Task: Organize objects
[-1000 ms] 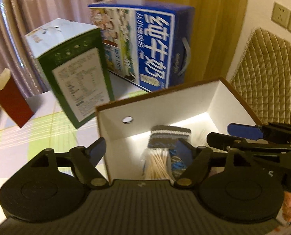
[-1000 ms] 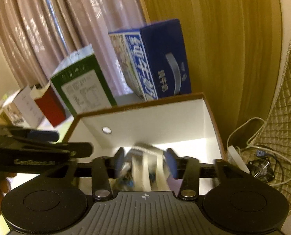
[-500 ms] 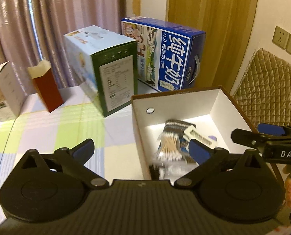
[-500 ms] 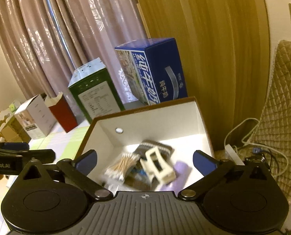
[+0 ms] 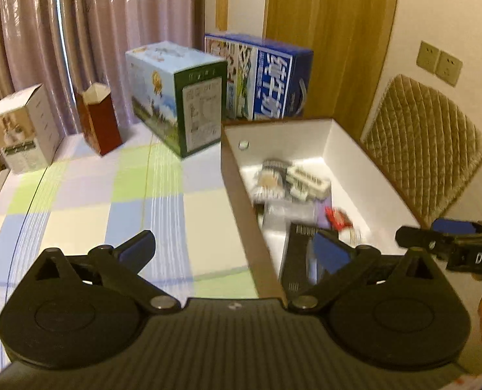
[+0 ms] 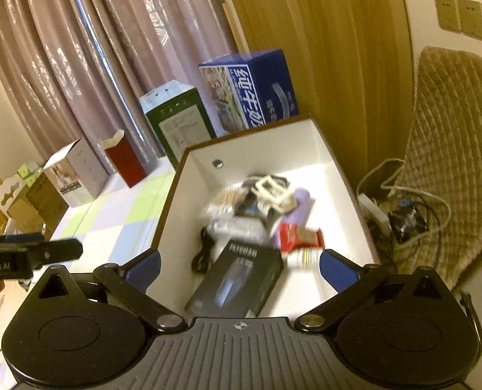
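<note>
Black box [image 6: 237, 282] flat in tray [image 6: 335, 152], long axis toward far-right corner

the left wrist view is looking forward and down from above the checked tablecloth [image 5: 117, 201], with the open box [image 5: 345, 149] sitting at about two o'clock. the right wrist view is hanging close over that box [image 6: 325, 149], facing its far wall at twelve o'clock. both are sharing the box and the cartons standing behind it, blue carton [image 5: 273, 74] [image 6: 257, 87] included.
</note>
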`<action>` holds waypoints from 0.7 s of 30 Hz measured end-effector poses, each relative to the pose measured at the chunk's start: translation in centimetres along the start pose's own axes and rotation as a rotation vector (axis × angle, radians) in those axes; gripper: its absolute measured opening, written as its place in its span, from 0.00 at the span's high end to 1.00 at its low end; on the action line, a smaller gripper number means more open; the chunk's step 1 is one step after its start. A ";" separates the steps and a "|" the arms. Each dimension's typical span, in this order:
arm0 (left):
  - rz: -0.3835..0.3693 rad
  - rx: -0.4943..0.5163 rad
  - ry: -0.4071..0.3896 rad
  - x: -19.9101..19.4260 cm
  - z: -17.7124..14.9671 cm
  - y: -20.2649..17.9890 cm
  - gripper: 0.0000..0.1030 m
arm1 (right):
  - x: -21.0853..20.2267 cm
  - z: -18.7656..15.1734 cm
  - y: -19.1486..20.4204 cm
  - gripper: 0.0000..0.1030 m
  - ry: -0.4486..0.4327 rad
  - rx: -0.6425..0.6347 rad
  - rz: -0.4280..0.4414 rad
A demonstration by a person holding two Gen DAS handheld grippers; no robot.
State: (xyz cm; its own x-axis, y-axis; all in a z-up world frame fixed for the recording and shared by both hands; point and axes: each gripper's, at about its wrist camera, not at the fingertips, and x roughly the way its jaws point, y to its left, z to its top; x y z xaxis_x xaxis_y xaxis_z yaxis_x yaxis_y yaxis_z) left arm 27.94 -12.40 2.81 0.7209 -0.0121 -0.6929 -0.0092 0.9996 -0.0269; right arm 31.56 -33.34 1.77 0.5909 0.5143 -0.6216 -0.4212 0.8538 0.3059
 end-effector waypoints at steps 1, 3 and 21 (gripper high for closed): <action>0.001 0.006 0.005 -0.4 -0.5 0.1 0.01 | -0.5 -0.6 0.5 0.02 0.005 0.004 -0.006; 0.013 0.023 0.006 -1.9 -2.0 0.5 0.01 | -1.4 -1.8 1.5 0.02 0.015 0.015 -0.015; -0.022 -0.012 0.090 -13.1 -12.5 7.2 0.01 | -7.6 -12.5 12.8 0.02 0.112 -0.071 -0.013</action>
State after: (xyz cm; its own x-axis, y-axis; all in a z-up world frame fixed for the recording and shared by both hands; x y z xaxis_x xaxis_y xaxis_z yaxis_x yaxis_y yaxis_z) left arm 9.81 -5.33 2.68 0.6559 -0.0368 -0.7539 -0.0031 0.9987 -0.0514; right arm 13.10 -27.39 1.42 0.5177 0.4879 -0.7028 -0.4640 0.8503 0.2485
